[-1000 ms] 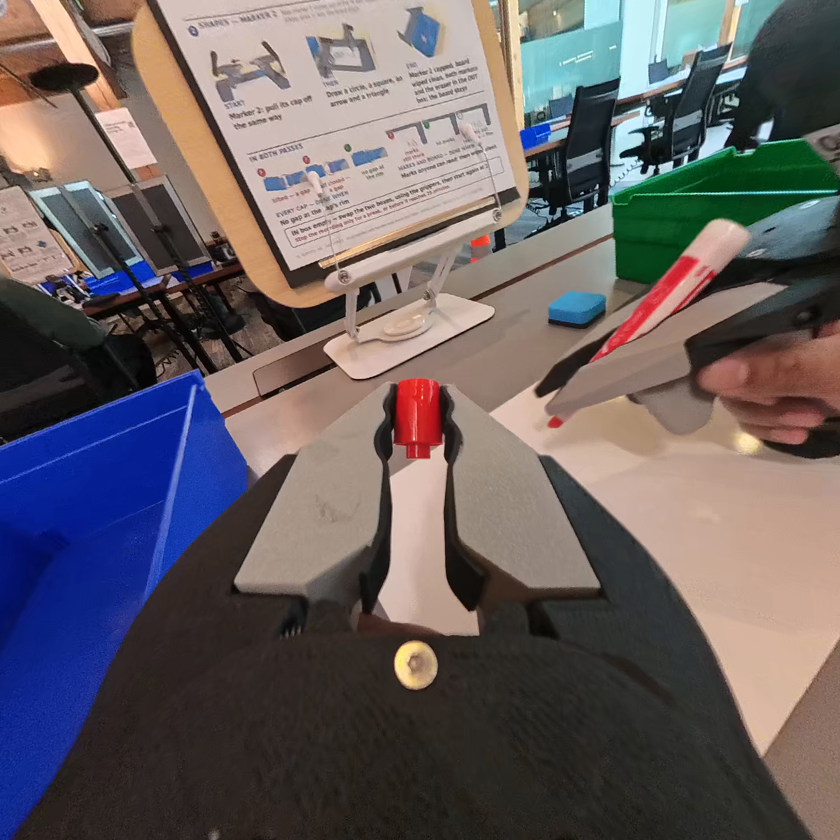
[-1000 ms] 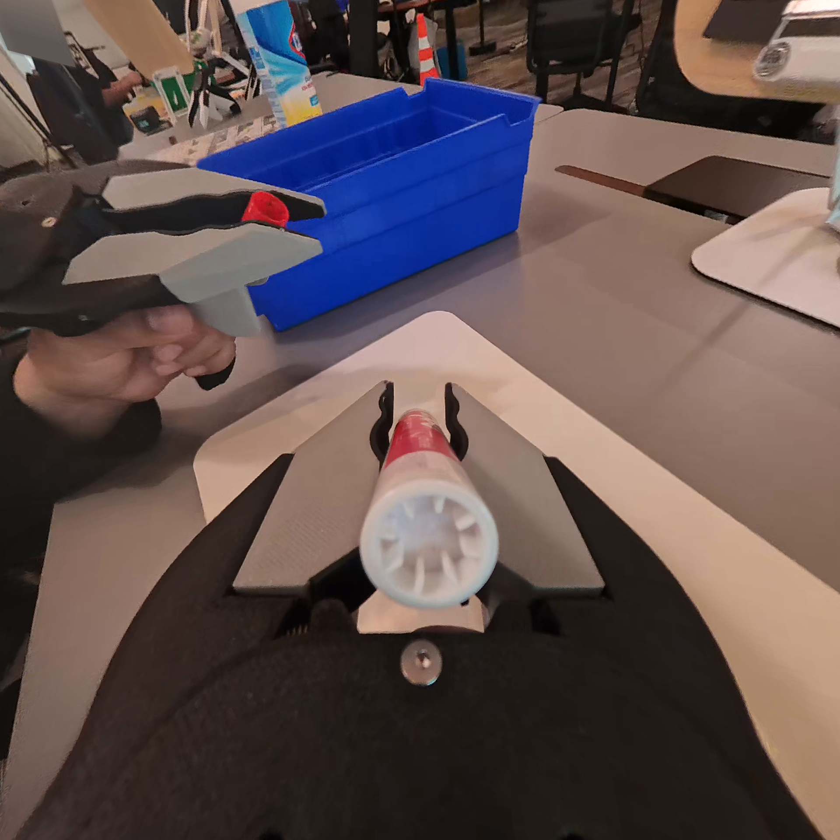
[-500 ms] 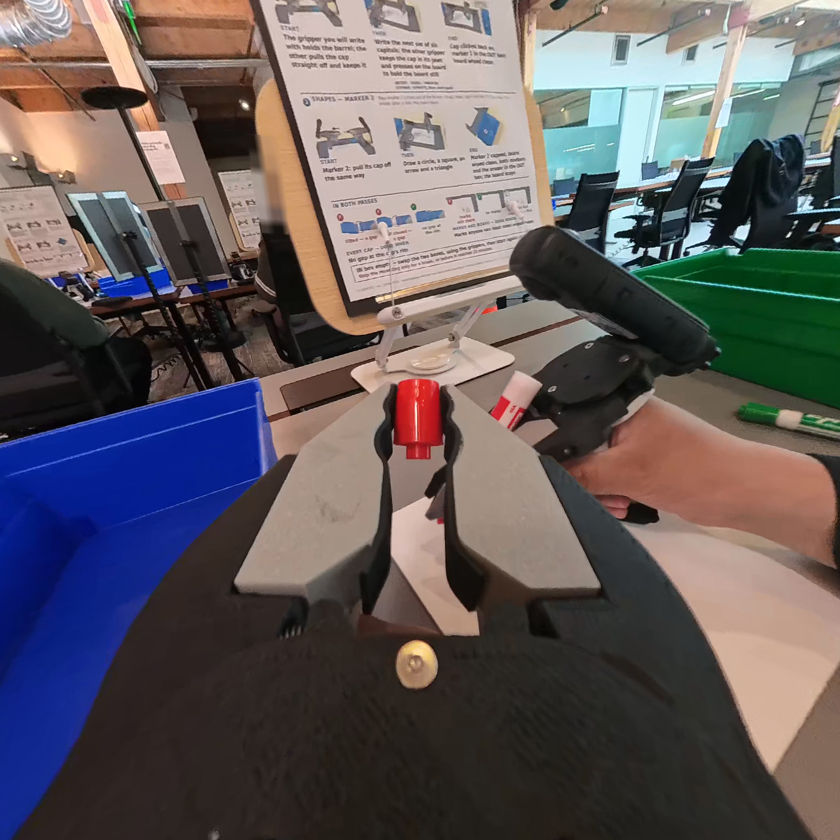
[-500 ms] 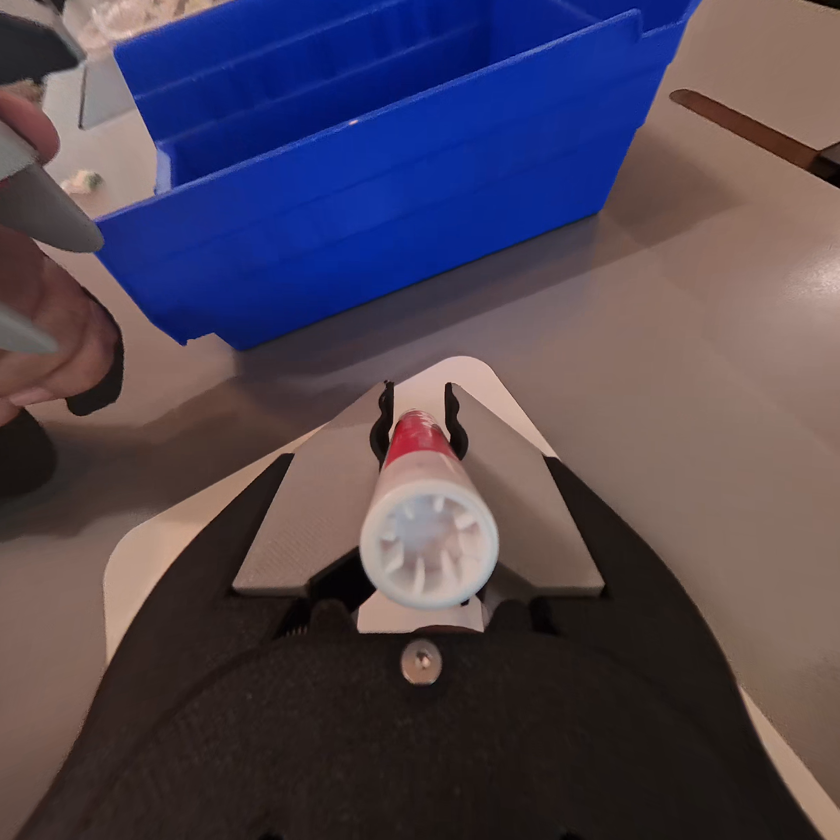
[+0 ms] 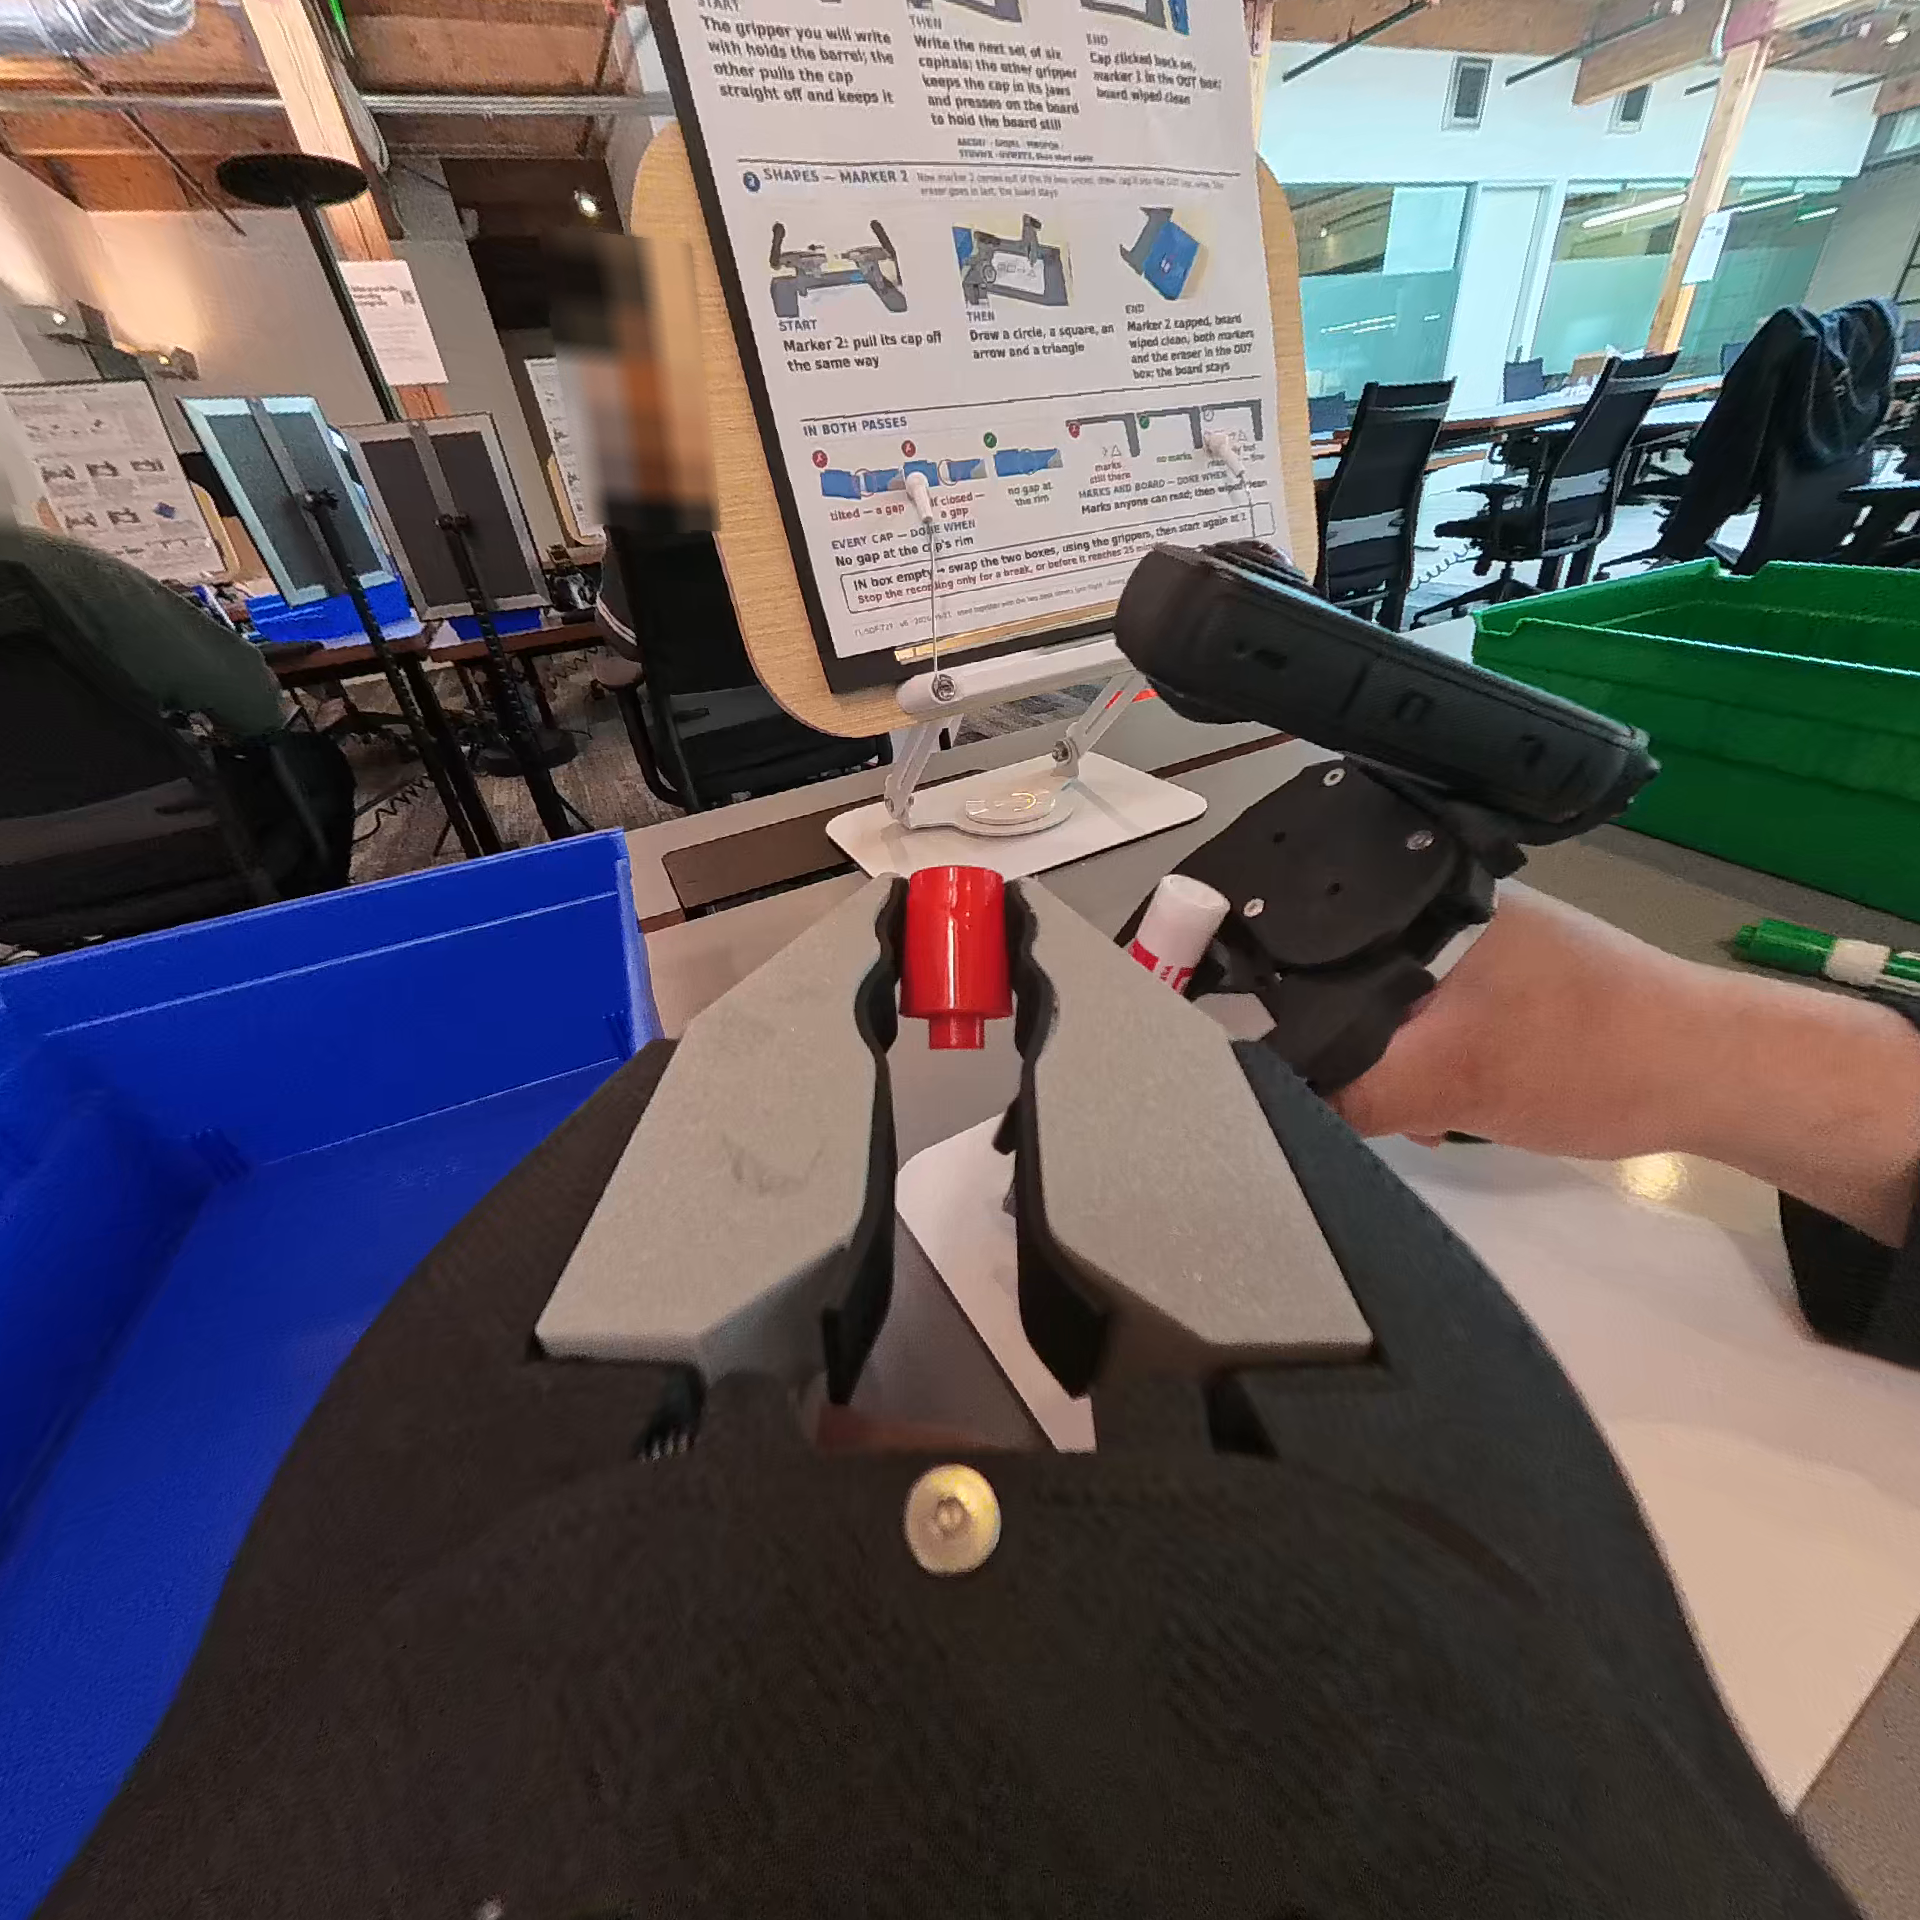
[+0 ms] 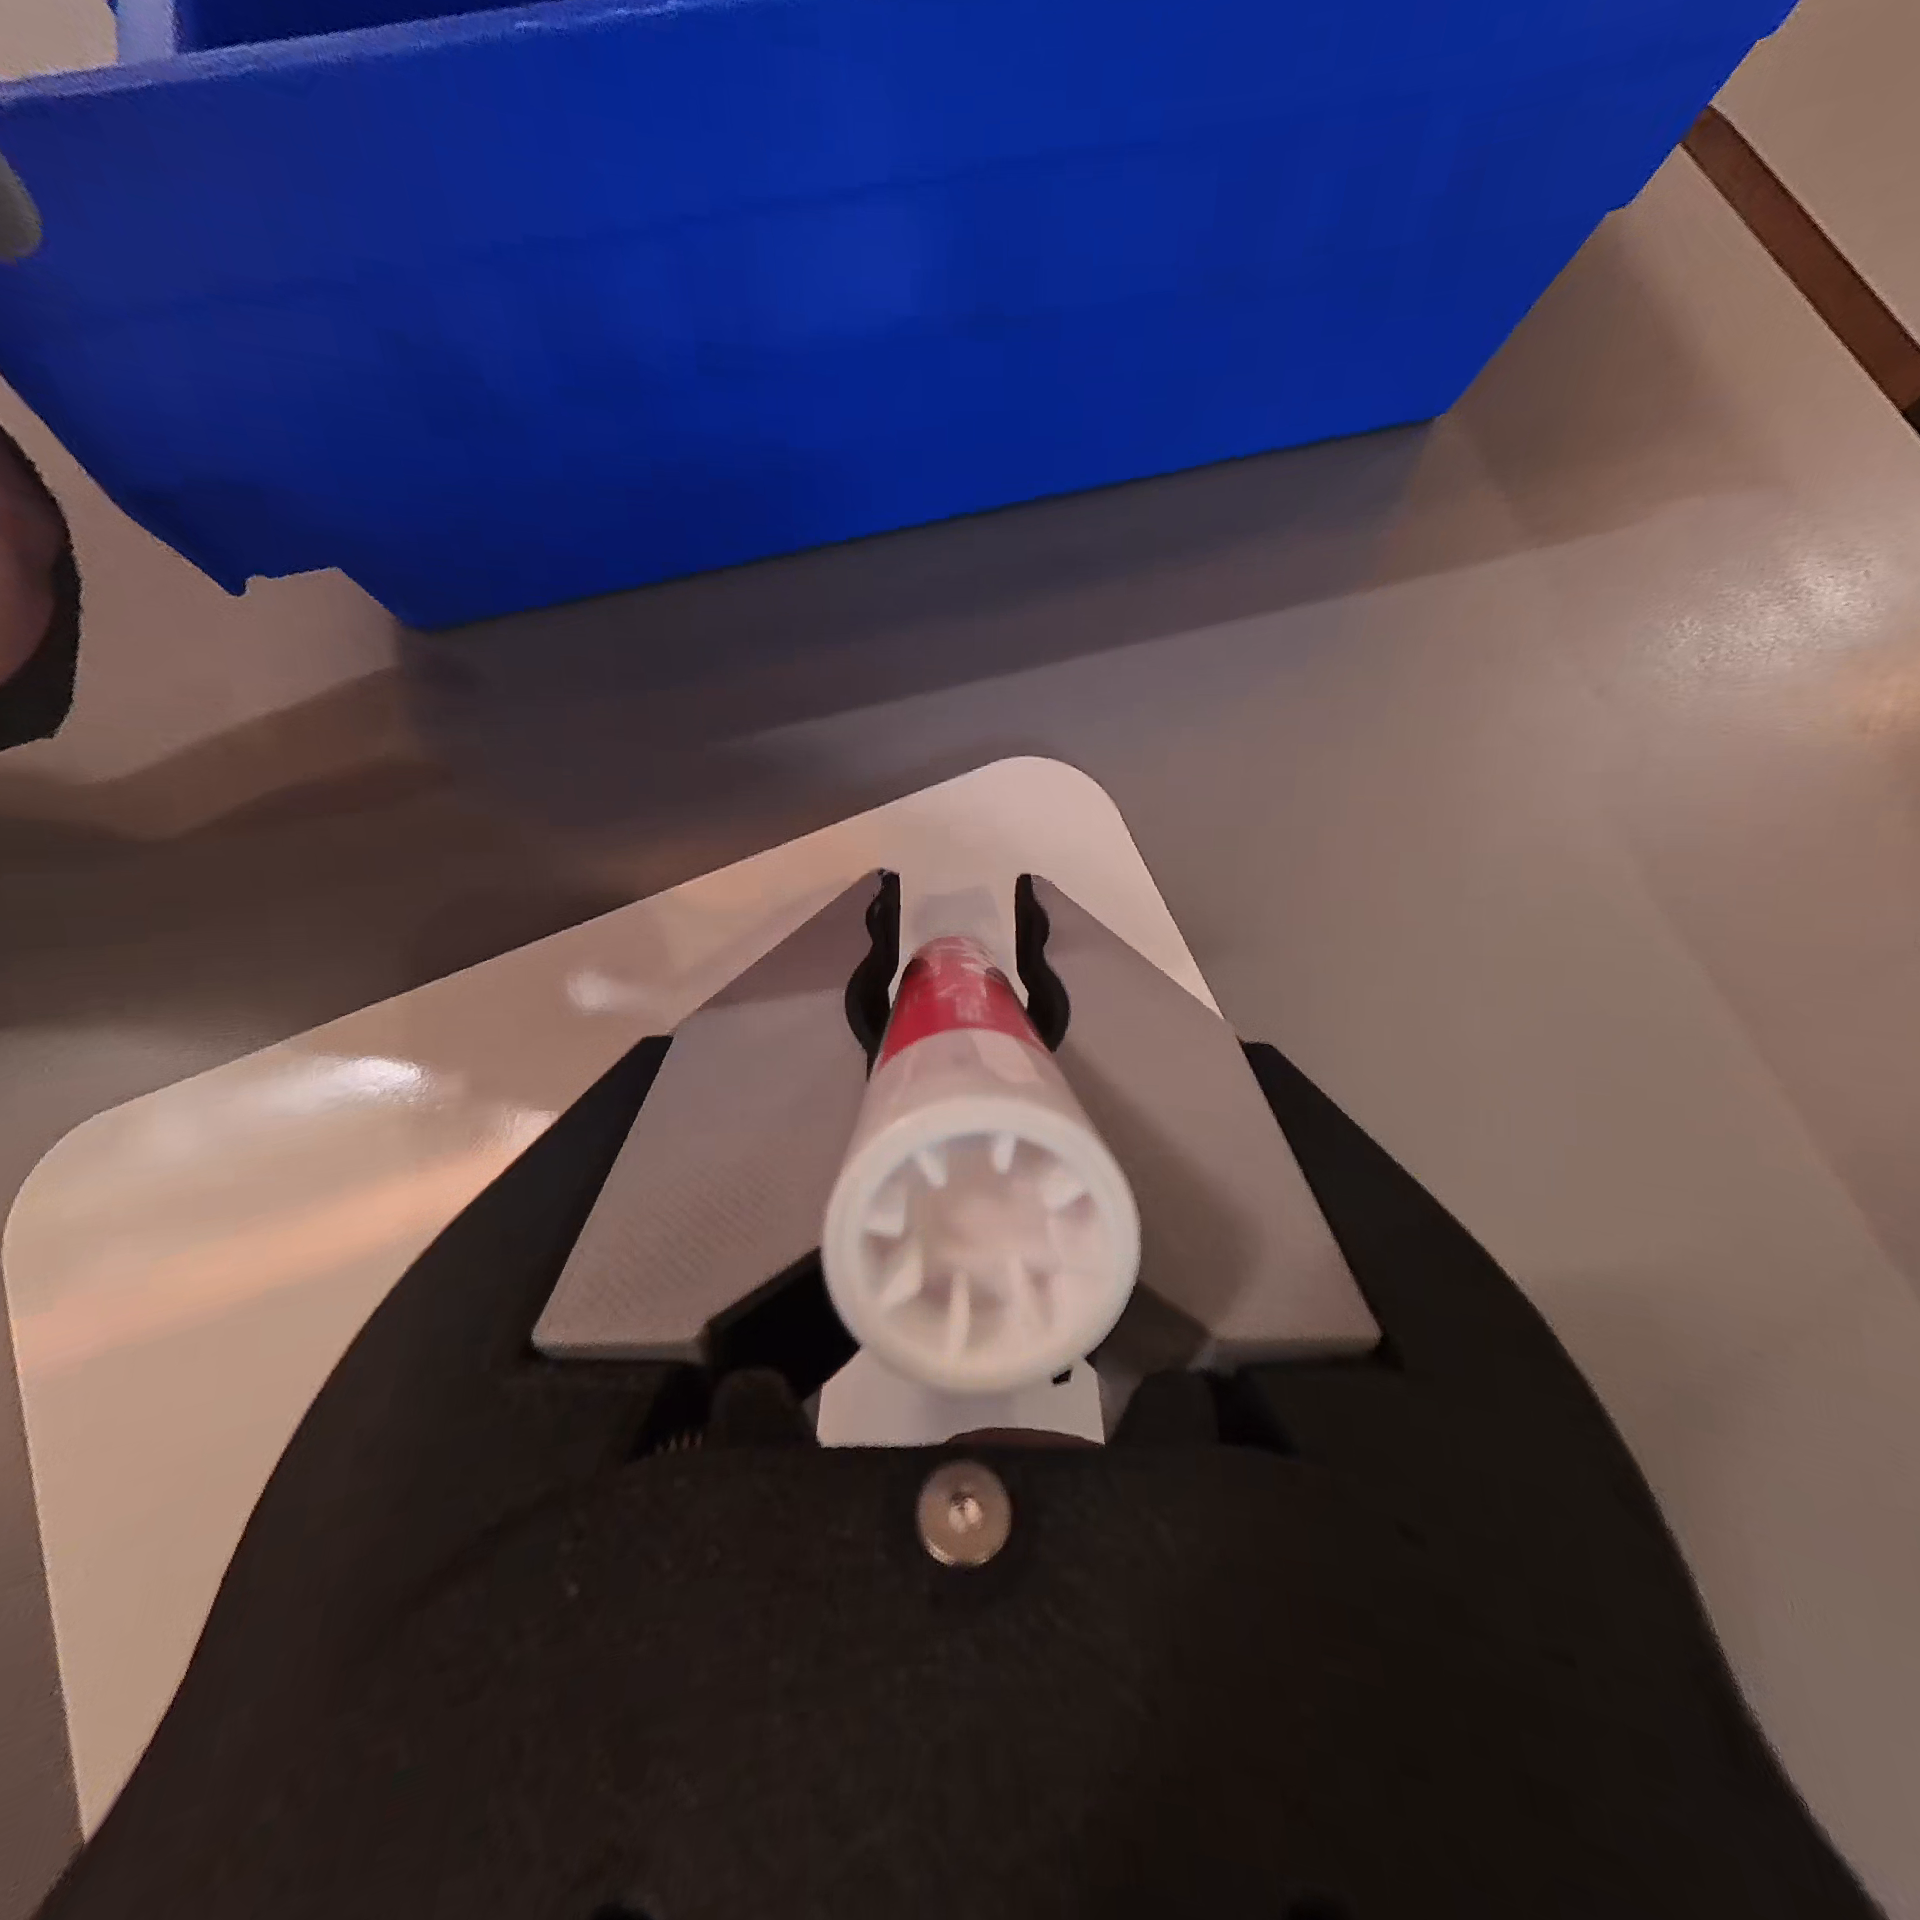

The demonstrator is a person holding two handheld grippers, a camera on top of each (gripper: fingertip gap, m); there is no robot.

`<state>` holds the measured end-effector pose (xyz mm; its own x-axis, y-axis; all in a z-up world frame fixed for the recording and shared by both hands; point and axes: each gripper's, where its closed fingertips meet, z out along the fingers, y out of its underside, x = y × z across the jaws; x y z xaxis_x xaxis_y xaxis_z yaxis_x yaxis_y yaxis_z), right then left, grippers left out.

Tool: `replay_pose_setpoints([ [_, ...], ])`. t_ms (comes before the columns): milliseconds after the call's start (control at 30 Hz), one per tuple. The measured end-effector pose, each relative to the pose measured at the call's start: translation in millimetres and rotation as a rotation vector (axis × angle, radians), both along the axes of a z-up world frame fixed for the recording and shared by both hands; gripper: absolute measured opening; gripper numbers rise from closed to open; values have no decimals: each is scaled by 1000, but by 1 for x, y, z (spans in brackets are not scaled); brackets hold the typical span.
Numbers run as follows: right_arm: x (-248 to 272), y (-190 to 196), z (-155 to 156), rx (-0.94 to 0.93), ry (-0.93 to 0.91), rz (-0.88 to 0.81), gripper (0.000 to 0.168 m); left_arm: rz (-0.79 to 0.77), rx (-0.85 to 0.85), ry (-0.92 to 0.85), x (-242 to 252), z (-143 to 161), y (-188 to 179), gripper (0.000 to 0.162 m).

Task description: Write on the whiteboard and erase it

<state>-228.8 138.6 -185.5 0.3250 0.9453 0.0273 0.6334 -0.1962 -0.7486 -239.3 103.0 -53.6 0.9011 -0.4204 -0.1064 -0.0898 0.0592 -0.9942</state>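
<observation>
Grey table: whiteboard lies flat near blue bin. Right gripper clamps red marker over a board corner; left gripper pinches red cap. Risk: unpinned board sliding under the strokes.

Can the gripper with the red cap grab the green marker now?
Probably not. The left gripper is shut on the red cap, and the green marker lies beyond the right gripper's body and hand.
</observation>
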Motion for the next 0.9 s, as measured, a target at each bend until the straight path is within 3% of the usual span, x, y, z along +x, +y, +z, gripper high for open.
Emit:
replay_pose_setpoints([
  [900,10,6,-7,33,-72,-22,19,-13,-14,32,6,-6,-1,16],
])
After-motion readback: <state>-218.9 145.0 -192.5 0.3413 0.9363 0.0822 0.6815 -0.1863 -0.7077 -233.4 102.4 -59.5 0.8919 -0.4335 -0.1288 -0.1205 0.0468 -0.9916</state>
